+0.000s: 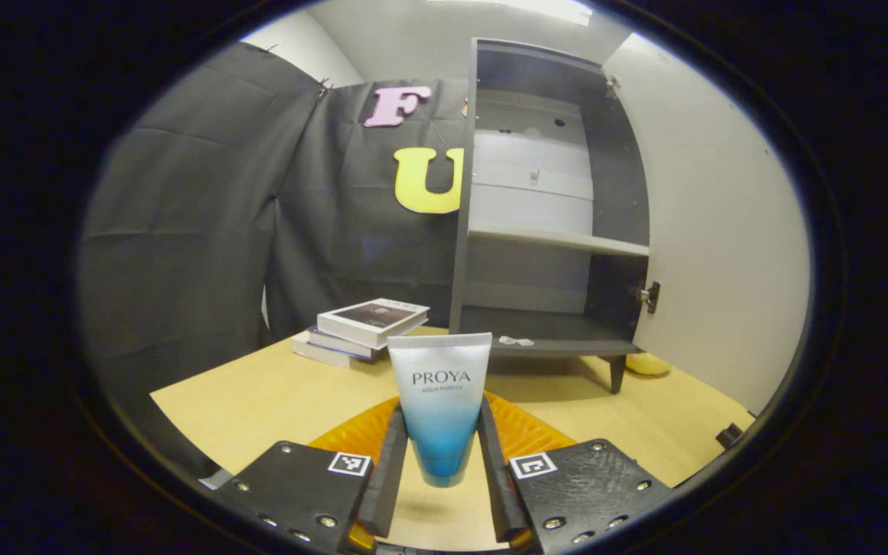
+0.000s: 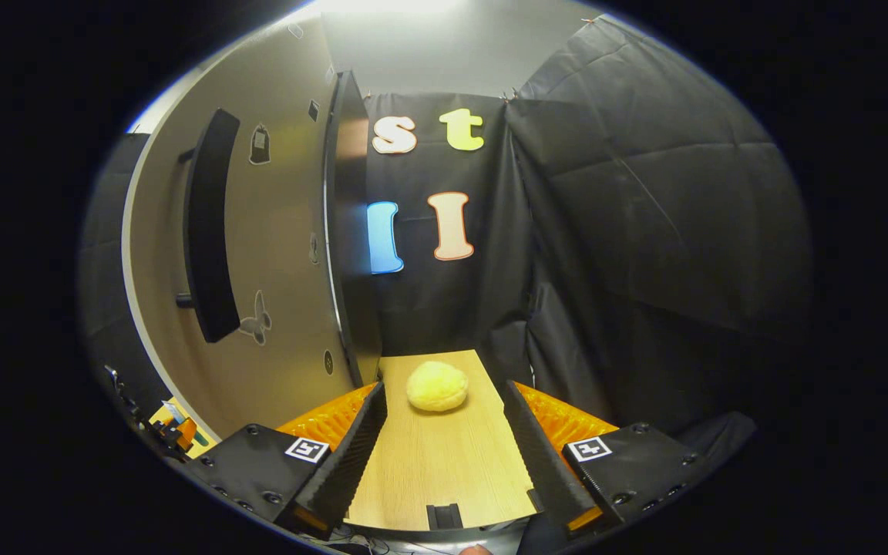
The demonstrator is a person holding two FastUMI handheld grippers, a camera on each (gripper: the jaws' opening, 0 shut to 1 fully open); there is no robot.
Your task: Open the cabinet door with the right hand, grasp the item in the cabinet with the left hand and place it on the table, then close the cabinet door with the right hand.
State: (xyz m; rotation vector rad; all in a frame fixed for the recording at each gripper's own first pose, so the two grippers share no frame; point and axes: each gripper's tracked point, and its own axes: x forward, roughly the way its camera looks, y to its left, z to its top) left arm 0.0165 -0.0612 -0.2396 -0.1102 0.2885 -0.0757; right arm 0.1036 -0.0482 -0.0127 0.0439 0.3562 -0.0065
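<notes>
In the left gripper view our left tongs [image 1: 442, 462] are clamped on the tube [image 1: 440, 405], one finger pressing each side of its lower half. The tube stands cap down, flat crimped end up, and we cannot tell whether its cap touches the desk [image 1: 259, 393]. Behind it the cabinet [image 1: 552, 231] stands on the far part of the desk with its door [image 1: 714, 231] swung wide open to the right. A small scrap [image 1: 517, 341] lies on its bottom shelf. A stack of books [image 1: 363, 330] sits just left of the cabinet.

In the right gripper view our right tongs [image 2: 440, 455] are spread apart, gripping nothing. Between their fingers, farther along the desk [image 2: 444, 470], lies a yellow lump [image 2: 436, 385]. The door [image 2: 259, 254] stands at the left, its handle [image 2: 209, 223] facing us.
</notes>
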